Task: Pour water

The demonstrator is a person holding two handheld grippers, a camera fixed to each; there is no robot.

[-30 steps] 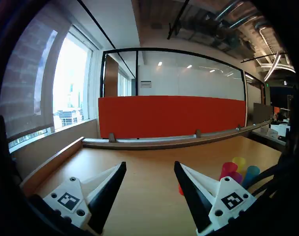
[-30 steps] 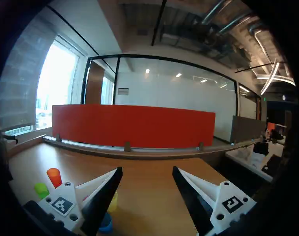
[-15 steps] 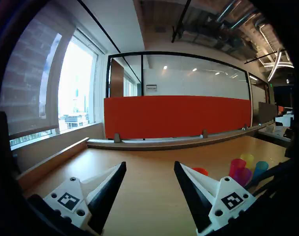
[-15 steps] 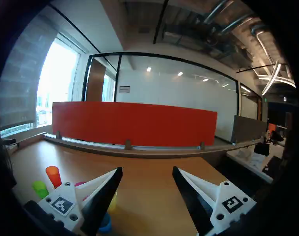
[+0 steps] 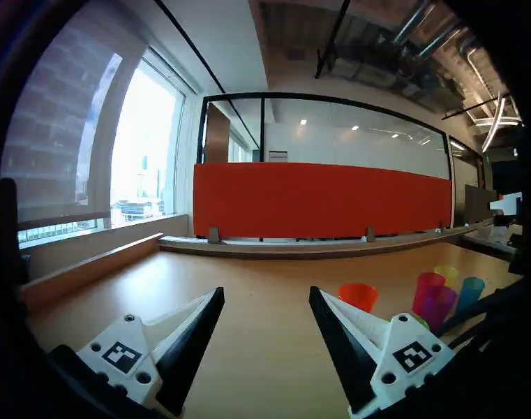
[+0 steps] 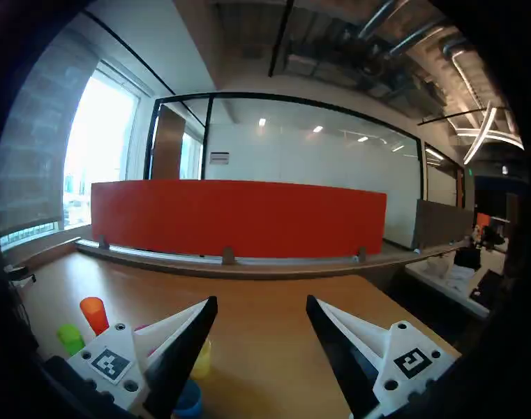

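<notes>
Several coloured plastic cups stand on a wooden table (image 5: 265, 293). In the left gripper view an orange cup (image 5: 358, 296) stands just past my right finger, with a pink cup (image 5: 427, 290), a purple cup (image 5: 439, 305), a yellow cup (image 5: 446, 274) and a blue cup (image 5: 469, 293) farther right. My left gripper (image 5: 265, 328) is open and holds nothing. In the right gripper view an orange cup (image 6: 94, 314) and a green cup (image 6: 71, 338) stand at lower left, and a yellow cup (image 6: 202, 357) and a blue cup (image 6: 189, 399) peek from behind the left finger. My right gripper (image 6: 262, 332) is open and holds nothing.
A red partition screen (image 5: 321, 200) runs along the table's far edge. A window (image 5: 143, 167) and a wooden ledge (image 5: 91, 269) line the left side. Another desk with dark items (image 6: 460, 269) stands beyond the table's right end.
The left gripper's view has swung and dropped a little, bringing the orange cup out from behind its right finger and the other cups fuller into sight. The right gripper has barely moved.
</notes>
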